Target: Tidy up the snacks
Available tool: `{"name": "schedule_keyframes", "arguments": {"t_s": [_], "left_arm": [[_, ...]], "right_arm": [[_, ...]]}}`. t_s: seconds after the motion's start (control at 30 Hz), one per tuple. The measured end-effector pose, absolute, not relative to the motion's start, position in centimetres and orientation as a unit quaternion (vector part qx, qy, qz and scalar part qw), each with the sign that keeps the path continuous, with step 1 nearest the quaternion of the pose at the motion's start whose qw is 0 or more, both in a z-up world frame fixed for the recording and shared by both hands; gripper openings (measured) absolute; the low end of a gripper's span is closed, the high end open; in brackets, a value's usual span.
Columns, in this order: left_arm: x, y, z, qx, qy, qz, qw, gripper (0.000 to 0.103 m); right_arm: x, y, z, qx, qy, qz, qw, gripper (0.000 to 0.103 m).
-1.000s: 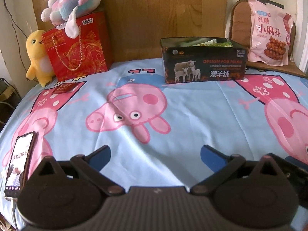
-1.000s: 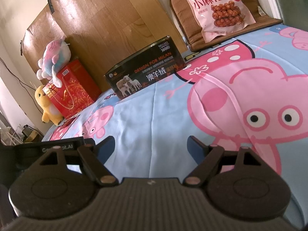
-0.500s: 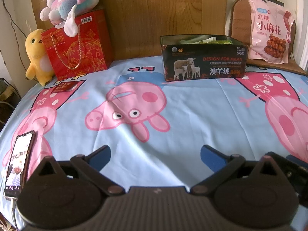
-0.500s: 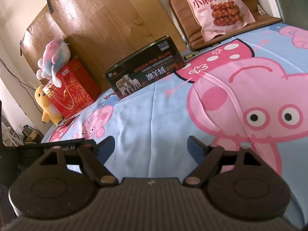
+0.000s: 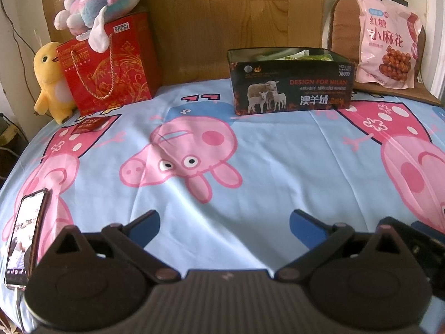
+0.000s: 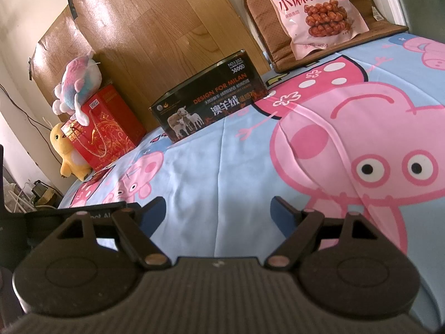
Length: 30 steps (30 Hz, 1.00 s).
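The left hand-held gripper (image 5: 224,224) sits low over the worktop (image 5: 278,167), which is covered by a light blue cloth printed with pink cartoon pigs. Its 2 blue-tipped fingers (image 5: 147,226) stand wide apart with nothing between them. The right hand-held gripper (image 6: 219,215) is likewise spread wide and empty, its fingers (image 6: 283,214) over bare cloth.

A black box (image 5: 292,86) with a sheep picture and the words "DESIGN FOR MILAN" stands at the far edge of the worktop, in front of a wooden panel (image 5: 222,22). The box is open at the top, and green and pale packets (image 5: 311,55) show inside it above the rim. In the right wrist view the same box (image 6: 211,105) appears from a lower angle, so its contents are hidden.

A pink snack bag (image 5: 386,53) printed with brown twisted pastries leans upright against the brown backrest of a chair (image 5: 342,22) beside the far right edge of the worktop, well apart from both grippers and to the right of the box.

At the far left, a red gift bag (image 5: 108,64) with gold pattern and cord handles stands on the worktop. A pink and blue plush toy (image 5: 100,2) rests on top of it, and a yellow plush duck (image 5: 52,80) stands just beside it. A small red card (image 5: 90,123) lies flat in front of the gift bag. A phone (image 5: 25,239) with a lit screen lies at the near left edge, close to the left gripper.
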<state>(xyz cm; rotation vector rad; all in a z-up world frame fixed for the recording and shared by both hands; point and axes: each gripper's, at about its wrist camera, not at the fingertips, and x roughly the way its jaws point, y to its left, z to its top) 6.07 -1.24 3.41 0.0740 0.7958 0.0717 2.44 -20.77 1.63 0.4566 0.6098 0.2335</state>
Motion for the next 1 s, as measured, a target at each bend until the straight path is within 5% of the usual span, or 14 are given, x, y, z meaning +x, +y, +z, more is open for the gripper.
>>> {"name": "schedule_keyframes", "arguments": {"t_s": [1.0], "left_arm": [[6.17, -1.44, 3.3, 0.043, 0.388, 0.035, 0.92, 0.103]], "right_arm": [[2.43, -20.79, 1.59, 0.223, 0.297, 0.113, 0.921, 0.084]]}}
